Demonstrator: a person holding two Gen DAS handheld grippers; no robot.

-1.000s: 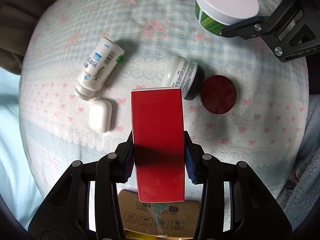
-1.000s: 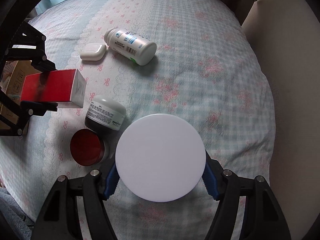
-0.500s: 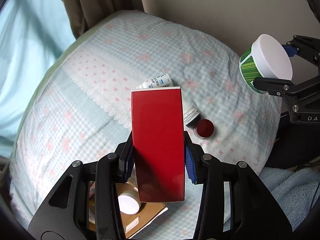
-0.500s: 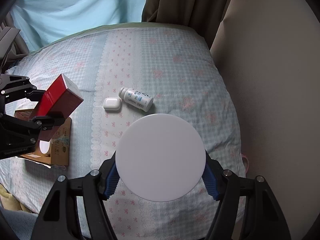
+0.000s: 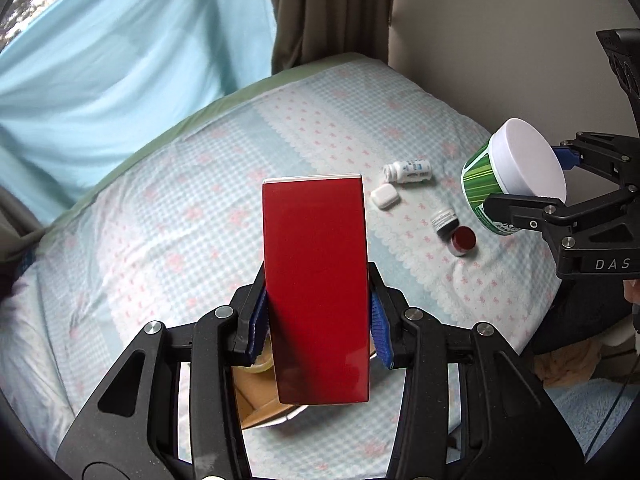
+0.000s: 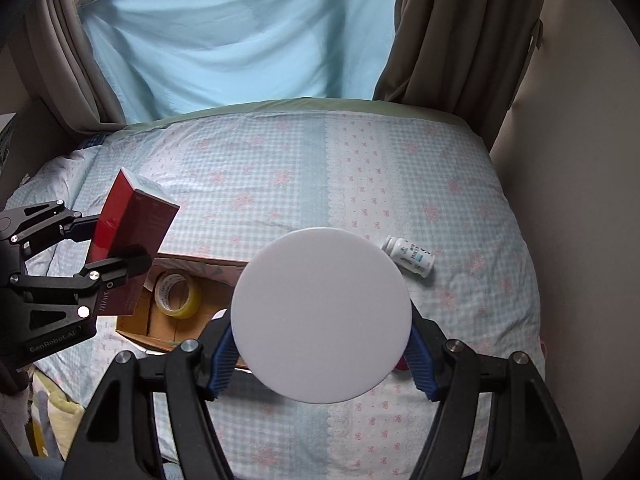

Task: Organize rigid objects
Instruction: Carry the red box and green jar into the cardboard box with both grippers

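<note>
Two tools, both loaded. My left tool (image 5: 316,320) is clamped on the red box (image 5: 316,276), which stands up between the blue pads and blocks most of the middle of my left view. My right tool (image 6: 320,344) is squeezing the green jar with the white lid (image 6: 320,316); from the right camera the lid fills the centre, and from the left camera that jar (image 5: 512,188) hangs at about 2 o'clock, up off the bed (image 5: 168,216).

Right under the left tool, around 6 o'clock, sits the open cardboard box (image 6: 188,308) with a roll of yellow tape (image 6: 176,294) inside.

Lying loose on the bed at 1 to 2 o'clock in the left view: white pill bottle (image 5: 408,171) on its side, white earbud case (image 5: 385,197) just beside it, then a small dark jar (image 5: 445,222) touching a red-lidded jar (image 5: 463,240).
</note>
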